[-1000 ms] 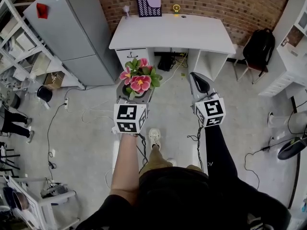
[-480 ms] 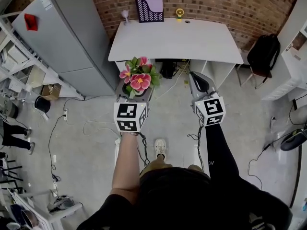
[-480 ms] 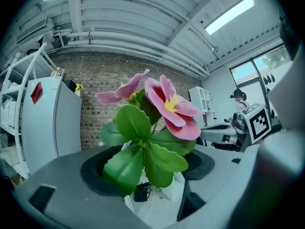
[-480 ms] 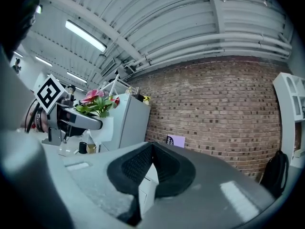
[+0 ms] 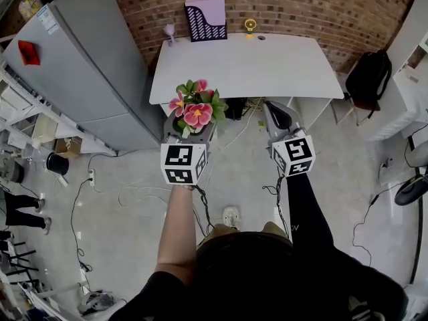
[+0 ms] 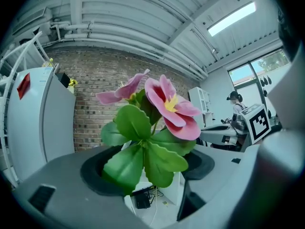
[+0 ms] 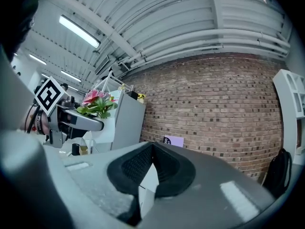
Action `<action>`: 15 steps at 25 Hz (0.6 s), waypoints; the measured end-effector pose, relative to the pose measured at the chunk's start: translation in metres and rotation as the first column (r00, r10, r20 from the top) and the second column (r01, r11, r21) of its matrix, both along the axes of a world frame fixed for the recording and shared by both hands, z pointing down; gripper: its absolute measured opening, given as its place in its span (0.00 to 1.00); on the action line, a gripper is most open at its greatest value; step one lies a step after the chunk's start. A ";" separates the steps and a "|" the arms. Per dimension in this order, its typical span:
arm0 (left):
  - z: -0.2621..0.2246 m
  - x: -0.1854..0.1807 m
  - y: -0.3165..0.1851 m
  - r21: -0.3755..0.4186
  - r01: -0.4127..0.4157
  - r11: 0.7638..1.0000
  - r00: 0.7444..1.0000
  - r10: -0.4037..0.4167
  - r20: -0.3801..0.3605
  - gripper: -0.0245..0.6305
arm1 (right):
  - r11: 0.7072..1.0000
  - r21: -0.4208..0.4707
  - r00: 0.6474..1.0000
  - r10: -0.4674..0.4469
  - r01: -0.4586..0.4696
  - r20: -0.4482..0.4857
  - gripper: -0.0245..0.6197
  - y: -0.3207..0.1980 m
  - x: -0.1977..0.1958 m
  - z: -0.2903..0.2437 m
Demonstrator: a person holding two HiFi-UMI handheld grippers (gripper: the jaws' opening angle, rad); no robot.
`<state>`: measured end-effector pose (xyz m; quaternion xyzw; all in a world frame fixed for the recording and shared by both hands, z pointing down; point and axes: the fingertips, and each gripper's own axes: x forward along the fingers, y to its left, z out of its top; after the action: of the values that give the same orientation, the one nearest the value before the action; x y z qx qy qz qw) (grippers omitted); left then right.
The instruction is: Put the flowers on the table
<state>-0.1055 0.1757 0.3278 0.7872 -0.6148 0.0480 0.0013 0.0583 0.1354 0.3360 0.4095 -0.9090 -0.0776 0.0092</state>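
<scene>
Pink flowers (image 5: pixel 195 111) with green leaves stand upright between the jaws of my left gripper (image 5: pixel 189 130), which is shut on their base; that base is hidden. In the left gripper view the flowers (image 6: pixel 152 132) fill the gap of the left gripper (image 6: pixel 152 173). The white table (image 5: pixel 247 65) stands just ahead against the brick wall, its near edge by the flowers. My right gripper (image 5: pixel 276 116) hangs level to the right, shut and empty. In the right gripper view the right gripper (image 7: pixel 152 149) has its pads touching, and the flowers (image 7: pixel 97 104) show at the left.
A tall grey cabinet (image 5: pixel 73 65) stands left of the table. A purple file holder (image 5: pixel 206 20), a small glass (image 5: pixel 169 31) and a yellow ornament (image 5: pixel 250 25) sit at the table's far edge. A black backpack (image 5: pixel 374 75) rests on a chair at the right. Cables (image 5: pixel 134 192) trail over the floor.
The table and cabinet have slid down and nearer in the head view as the person walks forward. Both grippers keep their pose, with the flowers still held.
</scene>
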 end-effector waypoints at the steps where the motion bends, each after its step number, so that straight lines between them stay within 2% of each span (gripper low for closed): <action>1: 0.000 -0.005 -0.007 0.001 0.001 1.000 1.000 -0.001 0.004 0.56 | 1.000 0.001 1.000 0.001 -0.001 0.000 0.04 -0.006 -0.005 0.000; 6: 0.001 -0.022 -0.041 0.018 0.003 1.000 1.000 -0.004 0.030 0.56 | 1.000 0.003 1.000 0.022 -0.022 0.005 0.04 -0.035 -0.018 0.003; 15: 0.014 -0.036 -0.094 -0.011 0.010 1.000 1.000 -0.010 0.019 0.56 | 0.999 -0.014 0.999 0.043 -0.043 0.001 0.04 -0.084 -0.023 0.010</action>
<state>-0.1412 0.0813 0.3421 0.7836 -0.6185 0.0588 0.0004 0.0355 0.0516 0.3461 0.4289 -0.9005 -0.0709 0.0130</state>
